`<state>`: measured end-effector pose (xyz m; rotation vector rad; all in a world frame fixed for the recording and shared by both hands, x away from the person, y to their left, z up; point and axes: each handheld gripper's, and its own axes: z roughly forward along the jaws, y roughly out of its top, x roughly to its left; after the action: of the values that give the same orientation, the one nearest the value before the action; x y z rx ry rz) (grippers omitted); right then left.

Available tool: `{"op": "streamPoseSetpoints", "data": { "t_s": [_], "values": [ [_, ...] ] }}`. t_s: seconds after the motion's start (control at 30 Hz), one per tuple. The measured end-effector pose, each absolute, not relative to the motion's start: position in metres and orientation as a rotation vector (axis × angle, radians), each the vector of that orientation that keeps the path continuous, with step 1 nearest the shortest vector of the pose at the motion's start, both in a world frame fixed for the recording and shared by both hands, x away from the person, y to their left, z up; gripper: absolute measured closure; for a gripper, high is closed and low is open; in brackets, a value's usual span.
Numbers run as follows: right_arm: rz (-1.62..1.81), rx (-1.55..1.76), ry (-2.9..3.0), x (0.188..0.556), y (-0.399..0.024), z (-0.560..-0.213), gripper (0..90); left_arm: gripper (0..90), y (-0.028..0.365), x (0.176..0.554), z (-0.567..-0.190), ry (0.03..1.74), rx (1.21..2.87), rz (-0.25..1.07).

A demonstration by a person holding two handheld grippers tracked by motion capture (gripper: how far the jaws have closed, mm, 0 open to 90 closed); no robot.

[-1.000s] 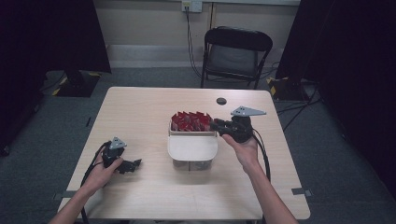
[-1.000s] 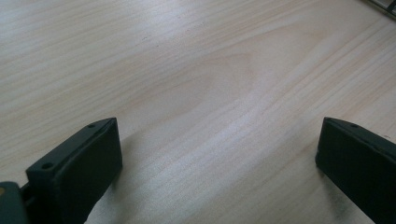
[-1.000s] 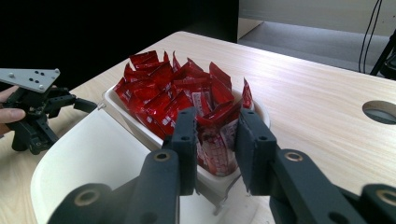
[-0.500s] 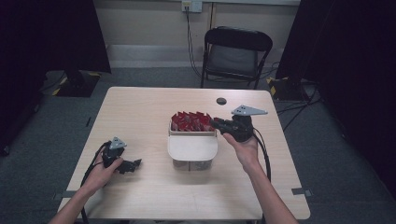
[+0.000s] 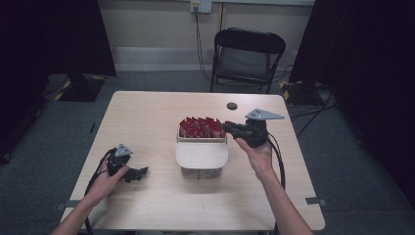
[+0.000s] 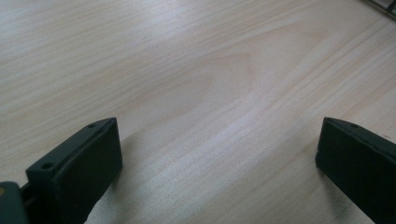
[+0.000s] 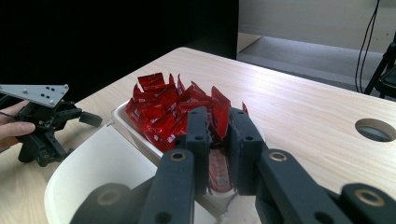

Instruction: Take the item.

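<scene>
The right gripper (image 7: 218, 140) has just closed its jaws on a red packet (image 7: 218, 170) between them (likely ready to lift); the left gripper (image 5: 139, 172) rests open.

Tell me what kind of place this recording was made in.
Probably a lab or studio set up for recording, not a home: a bare light wooden table stands on grey carpet, black curtains hang on both sides, and an empty black folding chair sits by a plain wall with a power outlet.

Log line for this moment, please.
right gripper: shut on red packet in white container | left gripper: open, idle on table
</scene>
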<state>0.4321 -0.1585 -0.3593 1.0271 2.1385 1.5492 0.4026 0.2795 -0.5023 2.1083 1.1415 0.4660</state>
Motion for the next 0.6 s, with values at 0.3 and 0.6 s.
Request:
{"op": "streamPoseSetpoints", "data": {
  "t_s": [0.3, 0.6],
  "values": [
    [1.594, 1.024, 2.097, 0.430, -0.163, -0.351, 80.9, 0.0, 0.279, 0.403, -0.502, 1.144, 2.104, 0.466],
    [1.619, 1.027, 2.083, 0.429, -0.166, -0.348, 81.1, 0.0, 0.280, 0.403, -0.502, 1.141, 2.109, 0.466]
  ]
}}
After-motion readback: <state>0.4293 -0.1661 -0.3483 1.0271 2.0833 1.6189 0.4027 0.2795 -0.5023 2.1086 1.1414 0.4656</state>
